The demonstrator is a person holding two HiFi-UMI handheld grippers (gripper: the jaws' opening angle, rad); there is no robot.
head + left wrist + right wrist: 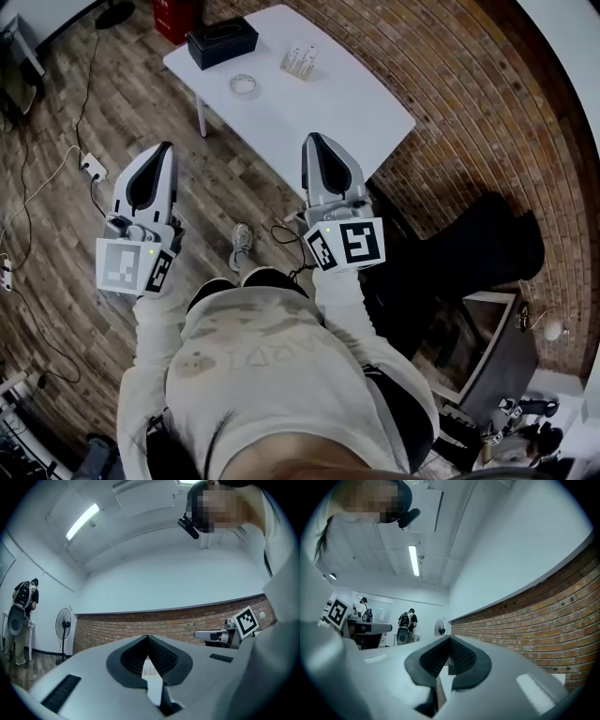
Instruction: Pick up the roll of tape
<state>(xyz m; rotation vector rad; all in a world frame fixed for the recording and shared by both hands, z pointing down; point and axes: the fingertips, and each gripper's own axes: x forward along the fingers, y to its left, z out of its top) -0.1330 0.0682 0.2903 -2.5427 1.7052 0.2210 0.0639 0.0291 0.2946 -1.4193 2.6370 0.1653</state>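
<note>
Tape roll (244,84), seemingly clear, lies on table (328,103).

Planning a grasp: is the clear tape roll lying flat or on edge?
Flat: the clear tape roll shows as a full ring from above.

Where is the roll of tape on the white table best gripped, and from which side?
Take the tape roll across its wall, probably from above, one jaw in the hole and one outside. It lies flat on the table, hole up, so the wall is the only thin part. Nothing stands against it.
</note>
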